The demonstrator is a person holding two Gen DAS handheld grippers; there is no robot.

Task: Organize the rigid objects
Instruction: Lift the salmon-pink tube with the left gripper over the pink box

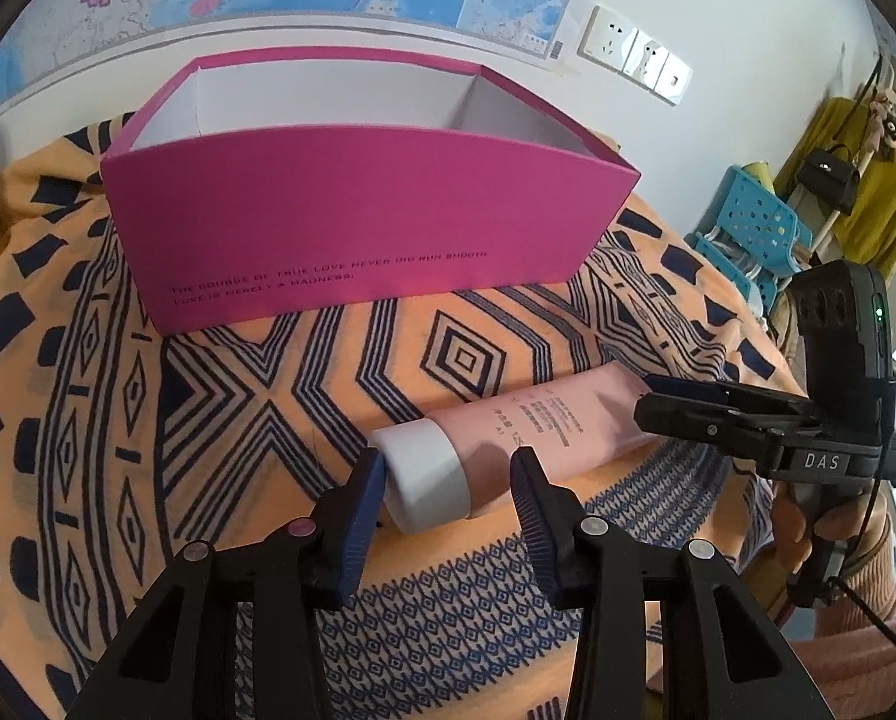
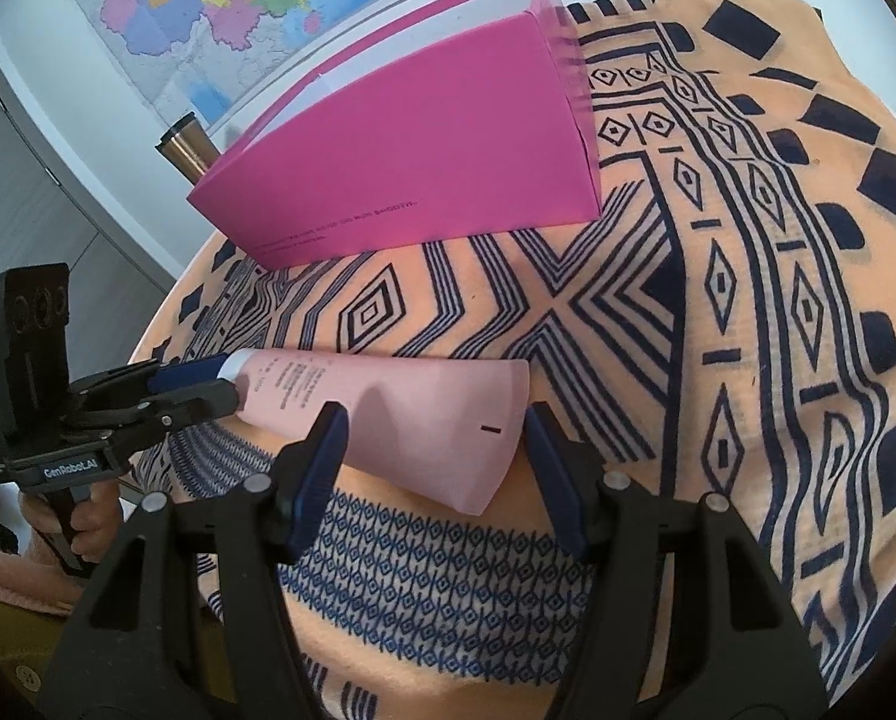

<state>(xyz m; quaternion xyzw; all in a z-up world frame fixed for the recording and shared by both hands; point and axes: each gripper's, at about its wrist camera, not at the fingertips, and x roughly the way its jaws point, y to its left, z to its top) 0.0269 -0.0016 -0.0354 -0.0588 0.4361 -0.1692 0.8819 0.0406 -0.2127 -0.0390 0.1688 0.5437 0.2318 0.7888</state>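
Observation:
A pink tube (image 1: 544, 420) (image 2: 399, 408) with a white cap (image 1: 426, 474) lies on the patterned orange cloth (image 1: 267, 396), in front of an open magenta box (image 1: 357, 222) (image 2: 411, 144). My left gripper (image 1: 448, 459) (image 2: 210, 387) is shut on the cap end, one pad on each side of the cap. At the tube's flat crimped end, my right gripper (image 2: 435, 417) (image 1: 661, 399) has its fingers on both sides and looks closed on it. The white inside of the box shows nothing where I can see it.
A metal tumbler (image 2: 186, 147) stands behind the box's left end. Off the table's right side are a blue plastic stool (image 1: 748, 228), a black bag and a yellow garment. A map and wall sockets (image 1: 634, 51) are behind. A person's hand (image 1: 802, 528) holds each gripper handle.

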